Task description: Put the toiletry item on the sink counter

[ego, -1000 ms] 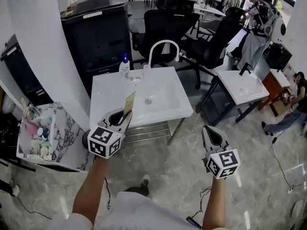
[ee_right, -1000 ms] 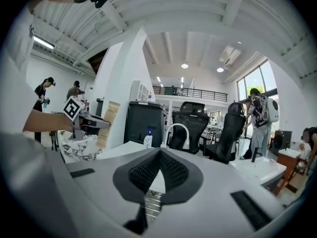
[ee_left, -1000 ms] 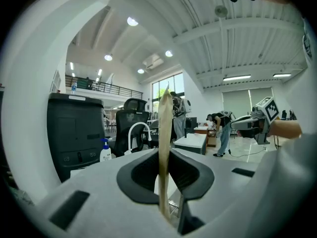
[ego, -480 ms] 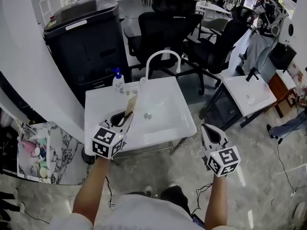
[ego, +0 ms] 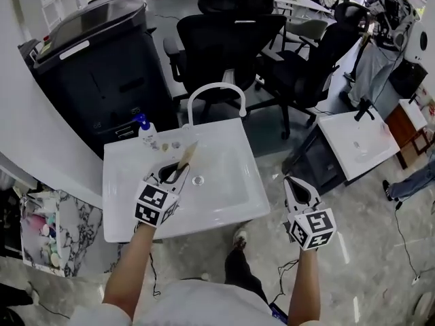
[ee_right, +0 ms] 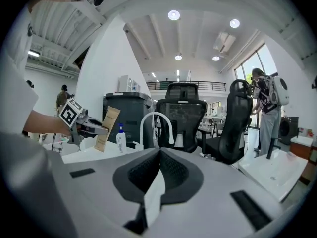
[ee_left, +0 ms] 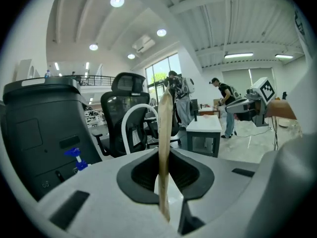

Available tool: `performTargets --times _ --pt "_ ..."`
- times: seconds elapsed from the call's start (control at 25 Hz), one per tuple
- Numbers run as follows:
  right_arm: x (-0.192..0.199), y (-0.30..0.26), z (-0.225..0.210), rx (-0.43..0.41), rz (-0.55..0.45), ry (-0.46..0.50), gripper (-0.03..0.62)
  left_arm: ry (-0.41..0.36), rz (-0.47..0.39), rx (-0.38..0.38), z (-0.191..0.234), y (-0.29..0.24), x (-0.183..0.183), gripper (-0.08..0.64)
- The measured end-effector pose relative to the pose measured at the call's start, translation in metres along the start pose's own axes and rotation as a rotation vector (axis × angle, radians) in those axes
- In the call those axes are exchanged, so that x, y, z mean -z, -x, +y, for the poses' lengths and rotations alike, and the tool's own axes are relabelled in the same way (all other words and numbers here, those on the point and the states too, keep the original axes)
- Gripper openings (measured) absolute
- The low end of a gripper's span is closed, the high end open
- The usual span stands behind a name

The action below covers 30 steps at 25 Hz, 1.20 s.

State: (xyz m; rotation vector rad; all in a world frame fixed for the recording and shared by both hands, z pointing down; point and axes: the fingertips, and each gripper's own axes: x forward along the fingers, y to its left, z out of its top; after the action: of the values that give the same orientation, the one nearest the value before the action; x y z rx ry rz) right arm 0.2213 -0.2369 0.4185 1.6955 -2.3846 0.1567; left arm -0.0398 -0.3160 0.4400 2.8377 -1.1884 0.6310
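Observation:
A flat tan paper sachet (ego: pixel 188 154) stands on edge in my left gripper (ego: pixel 178 171), which is shut on its lower end. It hangs over the left part of the basin of the white sink counter (ego: pixel 122 182), near the drain. In the left gripper view the sachet (ee_left: pixel 164 133) rises straight up between the jaws. From the right gripper view I see the sachet (ee_right: pixel 107 128) held out above the counter. My right gripper (ego: pixel 297 186) hovers off the counter's right front corner, shut with nothing in it (ee_right: pixel 159 155).
A white arched faucet (ego: pixel 216 91) and a blue-capped pump bottle (ego: pixel 145 130) stand at the counter's back. Behind it are a black cabinet (ego: pixel 95 66) and black office chairs (ego: pixel 231 39). A second white sink table (ego: pixel 357 141) stands to the right, a marble shelf (ego: pixel 75 223) to the left.
The view has moved closer to the sink. My left gripper with the sachet has gone from the counter's front edge to over the basin. The right gripper holds the same pose.

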Motion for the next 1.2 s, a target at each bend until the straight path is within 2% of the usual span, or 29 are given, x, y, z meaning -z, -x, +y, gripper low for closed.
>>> performTargets --times 0.32,0.48,0.8,0.96,1.2 --pt "0.016 -0.076 -0.089 -0.037 0.049 -0.046 -0.003 -0.183 0.180 -0.005 0.009 -0.134 0.010 0.048" --pt "0.032 -0.110 -0.116 -0.075 0.093 -0.058 -0.003 -0.209 0.236 -0.019 0.012 -0.187 0.023 0.048" --pt "0.064 -0.177 -0.143 -0.164 0.161 -0.070 -0.003 -0.286 0.351 -0.004 0.013 -0.266 0.061 0.048" --pt "0.082 -0.197 -0.152 -0.194 0.194 -0.085 -0.002 -0.352 0.422 0.005 0.016 -0.295 0.083 0.048" --pt "0.103 -0.220 -0.164 -0.235 0.237 -0.089 -0.002 -0.414 0.464 -0.027 0.027 -0.331 0.098 0.048"
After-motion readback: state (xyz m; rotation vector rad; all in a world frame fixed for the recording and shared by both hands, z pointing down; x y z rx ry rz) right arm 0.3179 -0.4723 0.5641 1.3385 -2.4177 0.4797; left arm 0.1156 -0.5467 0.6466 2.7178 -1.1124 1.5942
